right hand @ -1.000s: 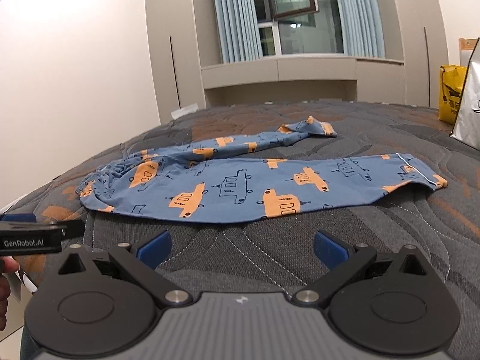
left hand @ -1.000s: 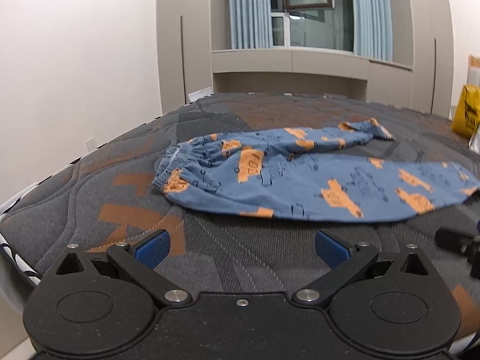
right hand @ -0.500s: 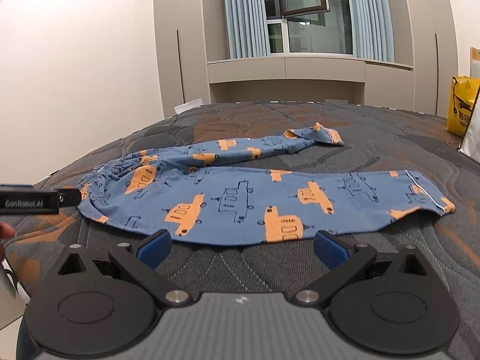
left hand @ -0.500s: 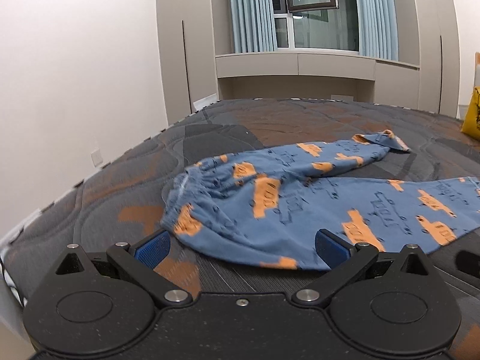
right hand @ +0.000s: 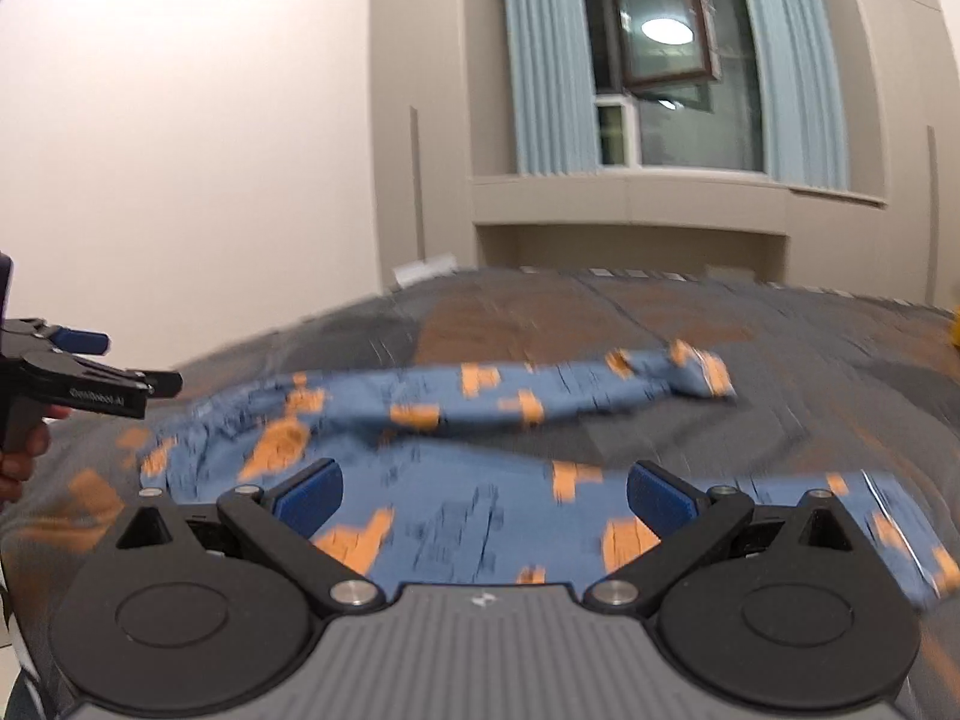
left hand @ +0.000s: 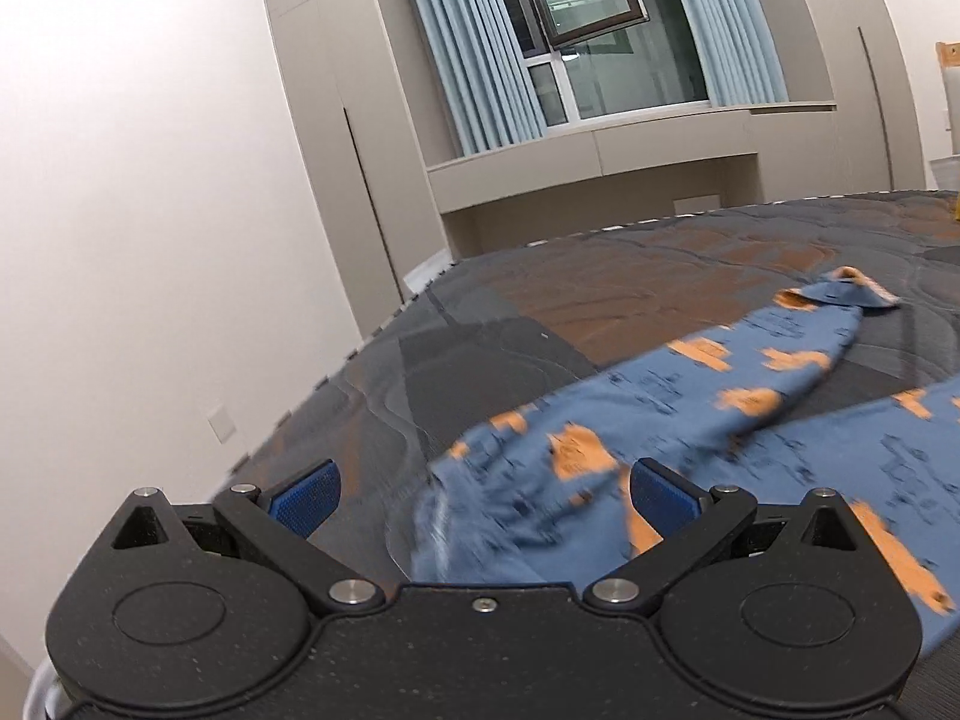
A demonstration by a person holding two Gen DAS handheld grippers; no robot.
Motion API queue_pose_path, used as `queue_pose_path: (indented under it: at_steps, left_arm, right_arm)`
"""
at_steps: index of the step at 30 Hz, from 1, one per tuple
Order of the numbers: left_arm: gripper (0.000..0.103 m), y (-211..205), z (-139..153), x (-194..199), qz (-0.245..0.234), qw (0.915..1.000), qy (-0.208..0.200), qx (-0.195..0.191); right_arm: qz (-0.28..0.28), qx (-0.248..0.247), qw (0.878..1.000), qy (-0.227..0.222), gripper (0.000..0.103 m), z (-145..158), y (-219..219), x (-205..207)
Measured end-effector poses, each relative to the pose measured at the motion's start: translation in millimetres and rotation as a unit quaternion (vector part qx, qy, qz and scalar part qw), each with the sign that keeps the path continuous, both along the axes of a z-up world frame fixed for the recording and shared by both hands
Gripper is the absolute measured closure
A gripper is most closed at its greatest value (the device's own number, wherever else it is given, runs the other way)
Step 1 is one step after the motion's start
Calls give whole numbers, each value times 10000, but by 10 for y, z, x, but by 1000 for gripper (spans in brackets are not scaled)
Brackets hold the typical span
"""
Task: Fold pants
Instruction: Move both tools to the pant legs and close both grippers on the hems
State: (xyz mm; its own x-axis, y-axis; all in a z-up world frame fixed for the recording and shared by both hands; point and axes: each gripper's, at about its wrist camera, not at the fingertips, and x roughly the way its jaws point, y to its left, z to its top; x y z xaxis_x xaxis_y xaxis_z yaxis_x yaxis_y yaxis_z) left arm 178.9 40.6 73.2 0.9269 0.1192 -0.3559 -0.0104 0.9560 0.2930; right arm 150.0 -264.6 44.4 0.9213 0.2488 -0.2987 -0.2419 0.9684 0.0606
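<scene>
Blue pants with orange truck prints (left hand: 690, 420) (right hand: 456, 480) lie spread flat on the dark quilted mattress (left hand: 600, 276), legs apart and running to the right. My left gripper (left hand: 480, 489) is open, low over the waistband end, with the cloth's edge between its blue pads. My right gripper (right hand: 483, 489) is open too, low over the near leg. In the right wrist view the left gripper (right hand: 90, 387) shows at the far left, held by a hand (right hand: 24, 450). Both views are motion-blurred.
The mattress (right hand: 840, 372) has grey and orange patches and ends at a white wall on the left. Beyond it stand beige cupboards, a window ledge (left hand: 600, 156) and blue curtains (right hand: 546, 60). A yellow bag's edge (right hand: 954, 330) shows at far right.
Both grippers moved forward and down toward the pants, which now fill the space between their fingers. The left one shifted left toward the waistband. Both stay open.
</scene>
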Motion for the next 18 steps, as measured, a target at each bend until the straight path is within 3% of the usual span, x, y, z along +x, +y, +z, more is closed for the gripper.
queue_pose_path:
  at_steps: [9, 12, 18]
  left_arm:
    - [0, 301, 34, 850, -129, 9989, -62, 437]
    - [0, 454, 22, 1181, -457, 9986, 146, 241]
    - [0, 731, -39, 1813, -1065, 9926, 456, -351]
  right_arm:
    - [647, -971, 9926, 341, 0, 111, 4, 1134]
    - [851, -1093, 9889, 540, 0, 135, 40, 1607]
    - [1681, -1733, 9670, 811, 0, 144, 239, 2602]
